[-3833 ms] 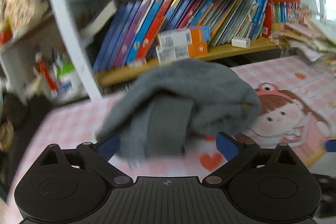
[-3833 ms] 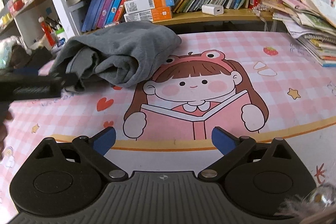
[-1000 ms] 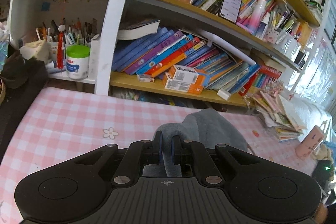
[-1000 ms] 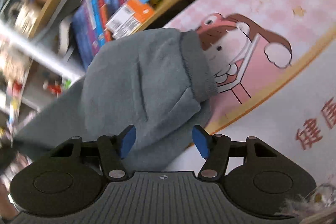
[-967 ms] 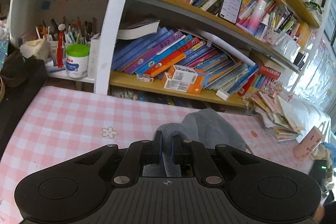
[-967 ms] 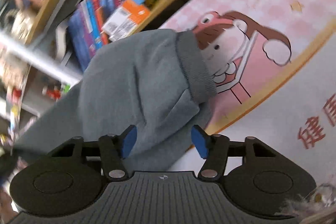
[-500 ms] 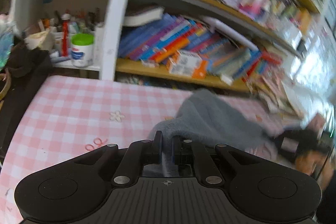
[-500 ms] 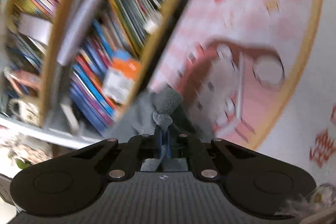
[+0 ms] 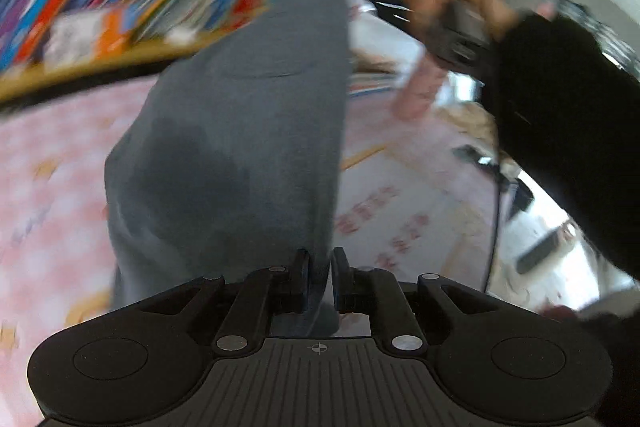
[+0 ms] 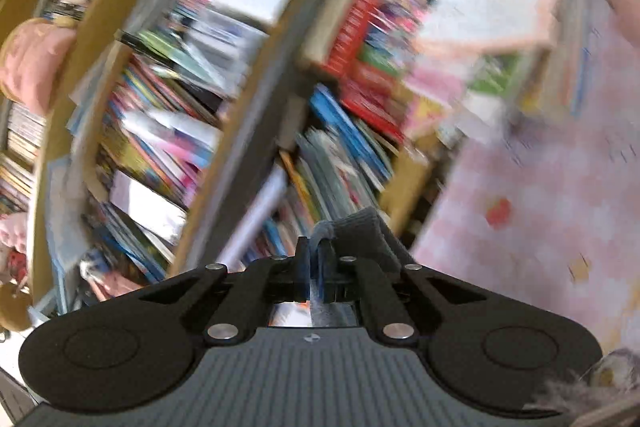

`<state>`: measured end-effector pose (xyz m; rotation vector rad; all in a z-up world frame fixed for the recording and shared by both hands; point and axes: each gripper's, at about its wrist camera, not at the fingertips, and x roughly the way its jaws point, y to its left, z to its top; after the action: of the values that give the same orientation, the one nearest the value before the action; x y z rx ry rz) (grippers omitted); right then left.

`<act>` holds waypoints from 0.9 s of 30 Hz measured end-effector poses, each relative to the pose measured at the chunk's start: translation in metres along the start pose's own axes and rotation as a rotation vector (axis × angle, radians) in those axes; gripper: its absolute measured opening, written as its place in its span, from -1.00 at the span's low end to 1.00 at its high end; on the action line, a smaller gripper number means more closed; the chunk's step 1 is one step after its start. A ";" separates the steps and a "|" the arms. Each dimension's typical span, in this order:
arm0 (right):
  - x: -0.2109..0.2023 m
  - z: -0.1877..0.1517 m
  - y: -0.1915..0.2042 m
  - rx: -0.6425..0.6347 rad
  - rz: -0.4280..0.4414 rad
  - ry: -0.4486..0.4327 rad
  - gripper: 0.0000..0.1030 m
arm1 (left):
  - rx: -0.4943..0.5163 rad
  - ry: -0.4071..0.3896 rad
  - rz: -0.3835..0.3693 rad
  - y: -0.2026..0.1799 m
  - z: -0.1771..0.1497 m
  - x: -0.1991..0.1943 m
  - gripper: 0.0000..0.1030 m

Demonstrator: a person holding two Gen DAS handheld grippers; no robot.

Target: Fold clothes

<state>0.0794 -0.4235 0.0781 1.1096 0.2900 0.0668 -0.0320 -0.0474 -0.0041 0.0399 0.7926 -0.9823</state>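
Observation:
A grey knit garment [image 9: 244, 131] hangs stretched in the air above the pink checked table mat [image 9: 48, 187]. My left gripper [image 9: 319, 267] is shut on one end of it. In the left wrist view the garment runs away toward the other hand-held gripper [image 9: 456, 27], held up at the far right. My right gripper [image 10: 316, 259] is shut on the garment's ribbed edge [image 10: 360, 231], which sticks out past the fingers. The right wrist view is tilted and blurred.
A bookshelf [image 10: 240, 75] packed with books fills the back of the right wrist view, and shows blurred in the left wrist view [image 9: 120, 7]. A person's black sleeve [image 9: 560, 131] is at the right. A stack of books and papers [image 10: 500, 39] lies at the mat's far right.
Both grippers have lifted and pulled apart, so the garment now hangs stretched between them. The left view has swung right toward the other hand. The right view has tilted further toward the shelves.

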 end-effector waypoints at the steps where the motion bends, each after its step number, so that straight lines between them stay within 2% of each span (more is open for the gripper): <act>1: 0.001 0.010 0.011 -0.020 0.009 -0.013 -0.93 | 0.000 -0.017 -0.006 0.000 0.001 -0.004 -0.57; 2: 0.001 0.021 0.022 -0.036 0.024 -0.031 -0.93 | -0.019 -0.035 0.001 0.004 0.000 -0.009 -0.36; 4: -0.002 0.040 0.043 -0.060 0.066 -0.071 -0.93 | -0.073 -0.066 0.025 0.014 -0.006 -0.020 -0.25; 8: -0.014 0.058 0.103 -0.196 0.242 -0.095 -0.93 | -0.217 -0.131 0.098 0.045 -0.021 -0.046 -0.25; 11: -0.020 0.036 0.147 -0.355 0.383 -0.010 -0.93 | -0.339 -0.180 0.197 0.076 -0.036 -0.070 -0.25; 14: -0.012 -0.022 0.170 -0.487 0.467 0.193 -0.93 | -0.432 -0.214 0.290 0.099 -0.044 -0.090 -0.21; 17: 0.010 -0.113 0.154 -0.548 0.455 0.487 -0.93 | -0.476 -0.223 0.354 0.113 -0.049 -0.101 -0.06; 20: 0.030 -0.215 0.101 -0.537 0.307 0.807 -0.93 | -0.501 -0.223 0.396 0.120 -0.057 -0.109 -0.06; 22: 0.037 -0.275 0.066 -0.539 0.179 0.987 -0.92 | -0.517 -0.223 0.425 0.124 -0.062 -0.115 -0.06; 24: 0.038 -0.316 0.039 -0.544 0.095 1.112 -0.93 | -0.533 -0.223 0.453 0.129 -0.068 -0.120 -0.05; 27: 0.031 -0.355 0.023 -0.544 0.069 1.252 -0.92 | -0.558 -0.224 0.496 0.136 -0.076 -0.129 -0.05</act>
<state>0.0181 -0.0973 -0.0538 0.4054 1.2630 0.8664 -0.0123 0.1526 -0.0218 -0.3362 0.7752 -0.2706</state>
